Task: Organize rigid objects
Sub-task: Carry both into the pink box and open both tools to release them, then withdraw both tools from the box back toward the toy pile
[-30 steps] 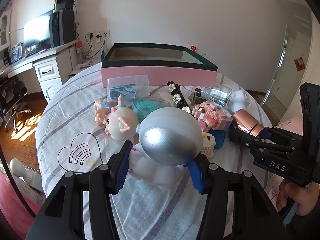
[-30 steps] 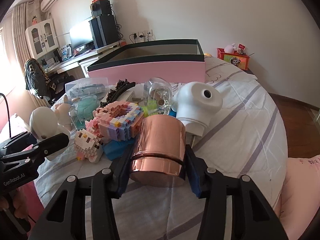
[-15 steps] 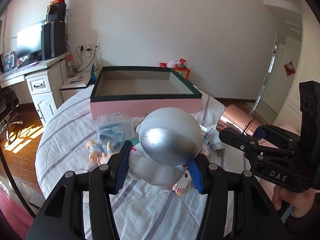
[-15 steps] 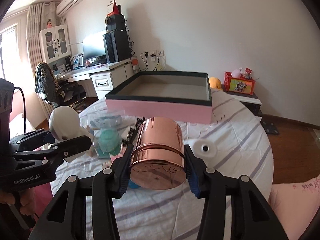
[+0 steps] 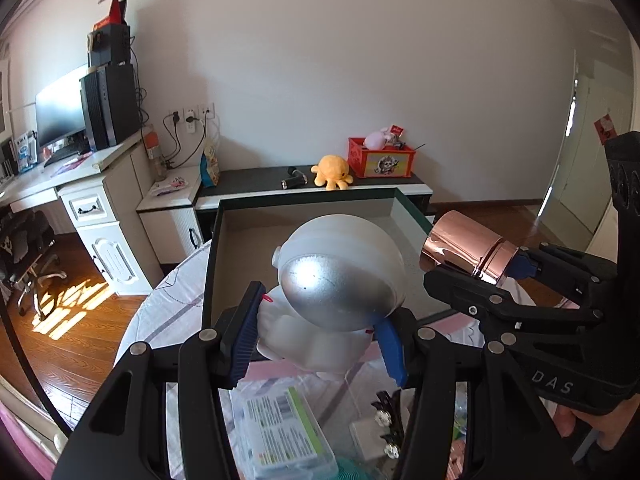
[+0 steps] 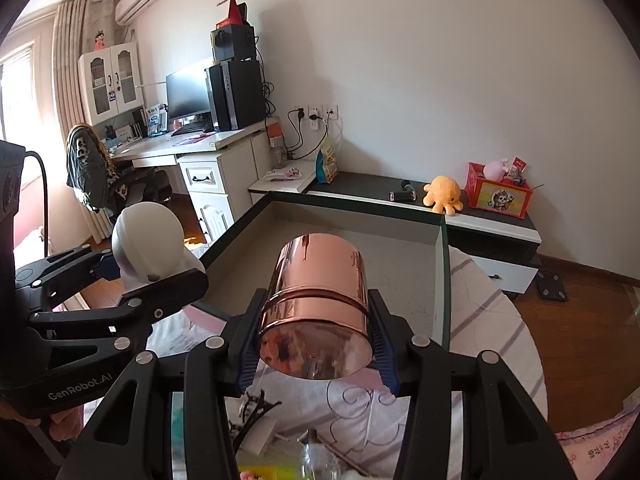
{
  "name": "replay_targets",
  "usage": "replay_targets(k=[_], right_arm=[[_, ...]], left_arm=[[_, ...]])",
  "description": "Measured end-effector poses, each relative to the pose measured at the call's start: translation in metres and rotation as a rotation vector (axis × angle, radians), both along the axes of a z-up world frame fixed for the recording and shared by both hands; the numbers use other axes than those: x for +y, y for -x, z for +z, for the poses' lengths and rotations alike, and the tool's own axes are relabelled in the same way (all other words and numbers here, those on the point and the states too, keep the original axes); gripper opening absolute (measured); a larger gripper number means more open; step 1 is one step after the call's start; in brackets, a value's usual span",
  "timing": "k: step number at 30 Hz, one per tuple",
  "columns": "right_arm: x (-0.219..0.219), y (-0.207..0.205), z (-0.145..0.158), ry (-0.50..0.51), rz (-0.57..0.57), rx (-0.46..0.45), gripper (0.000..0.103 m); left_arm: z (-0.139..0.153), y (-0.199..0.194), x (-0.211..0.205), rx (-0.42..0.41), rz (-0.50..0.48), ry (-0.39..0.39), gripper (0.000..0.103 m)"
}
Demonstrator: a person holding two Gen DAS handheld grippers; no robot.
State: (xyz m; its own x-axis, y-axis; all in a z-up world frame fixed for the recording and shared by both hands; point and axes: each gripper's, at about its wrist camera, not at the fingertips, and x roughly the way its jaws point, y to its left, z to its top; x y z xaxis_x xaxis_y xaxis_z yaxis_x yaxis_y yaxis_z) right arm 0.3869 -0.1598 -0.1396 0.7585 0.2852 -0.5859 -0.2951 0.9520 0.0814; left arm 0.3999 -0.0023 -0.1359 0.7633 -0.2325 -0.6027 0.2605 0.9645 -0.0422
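Note:
My left gripper is shut on a white astronaut figure with a silver visor and holds it in the air over the near edge of the open pink box with a dark green rim. My right gripper is shut on a shiny copper cylinder, also held above the box's near edge. The copper cylinder shows at the right of the left wrist view. The astronaut shows at the left of the right wrist view. The box's grey inside looks bare.
Below the grippers on the striped tablecloth lie a clear plastic case, a black hair clip with white flowers and a glass bottle. Beyond the box are a low cabinet with an orange plush octopus, a red crate and a desk.
Both grippers have risen from the cluttered tablecloth and moved forward to the box, carrying the astronaut and the copper cylinder. The box now fills the middle of both views.

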Motion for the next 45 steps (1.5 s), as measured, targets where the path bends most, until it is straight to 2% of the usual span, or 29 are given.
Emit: replay_targets(k=[7, 11, 13, 16, 17, 18, 19, 21, 24, 26, 28, 32, 35, 40, 45], right_arm=[[0.004, -0.067, -0.038, 0.004, -0.019, 0.162, 0.049], [0.007, -0.081, -0.059, -0.002, -0.006, 0.249, 0.049], [0.006, -0.082, -0.061, 0.014, -0.014, 0.251, 0.049], [0.010, -0.085, -0.066, 0.049, -0.034, 0.286, 0.050], [0.009, -0.086, -0.068, 0.045, -0.038, 0.303, 0.050], [0.007, -0.086, -0.068, 0.035, -0.042, 0.310, 0.050], [0.005, -0.083, -0.067, 0.028, -0.047, 0.303, 0.050], [0.001, -0.078, -0.062, 0.006, -0.051, 0.289, 0.052], [-0.007, -0.067, -0.051, -0.022, -0.085, 0.262, 0.067], [-0.009, -0.050, -0.039, -0.044, -0.085, 0.224, 0.072], [-0.011, -0.030, -0.025, -0.057, -0.098, 0.179, 0.081], [-0.010, 0.030, 0.009, -0.072, -0.104, 0.042, 0.083], [-0.007, 0.080, 0.031, -0.048, -0.133, -0.072, 0.086], [-0.001, 0.154, 0.051, -0.032, -0.181, -0.198, 0.087], [-0.006, 0.215, 0.058, -0.045, -0.212, -0.263, 0.087]], left_arm=[[-0.037, -0.075, 0.001, 0.159, 0.034, -0.038, 0.054], [-0.057, -0.084, 0.000, 0.209, 0.051, -0.061, 0.054], [-0.061, -0.087, 0.000, 0.232, 0.053, -0.055, 0.054], [-0.066, -0.091, -0.005, 0.266, 0.066, -0.094, 0.056], [-0.066, -0.090, -0.006, 0.261, 0.070, -0.095, 0.059], [-0.064, -0.089, -0.005, 0.257, 0.084, -0.097, 0.067], [-0.062, -0.087, -0.003, 0.250, 0.100, -0.094, 0.072], [-0.053, -0.081, 0.002, 0.224, 0.105, -0.080, 0.078], [-0.036, -0.064, 0.010, 0.180, 0.111, -0.060, 0.084], [-0.019, -0.043, 0.015, 0.119, 0.117, -0.044, 0.086], [-0.002, -0.014, 0.020, 0.043, 0.138, -0.027, 0.090], [0.027, 0.053, 0.027, -0.116, 0.181, -0.008, 0.102], [0.042, 0.104, 0.031, -0.207, 0.198, -0.004, 0.103], [0.056, 0.178, 0.031, -0.311, 0.227, -0.015, 0.103], [0.062, 0.237, 0.029, -0.375, 0.219, -0.011, 0.103]])
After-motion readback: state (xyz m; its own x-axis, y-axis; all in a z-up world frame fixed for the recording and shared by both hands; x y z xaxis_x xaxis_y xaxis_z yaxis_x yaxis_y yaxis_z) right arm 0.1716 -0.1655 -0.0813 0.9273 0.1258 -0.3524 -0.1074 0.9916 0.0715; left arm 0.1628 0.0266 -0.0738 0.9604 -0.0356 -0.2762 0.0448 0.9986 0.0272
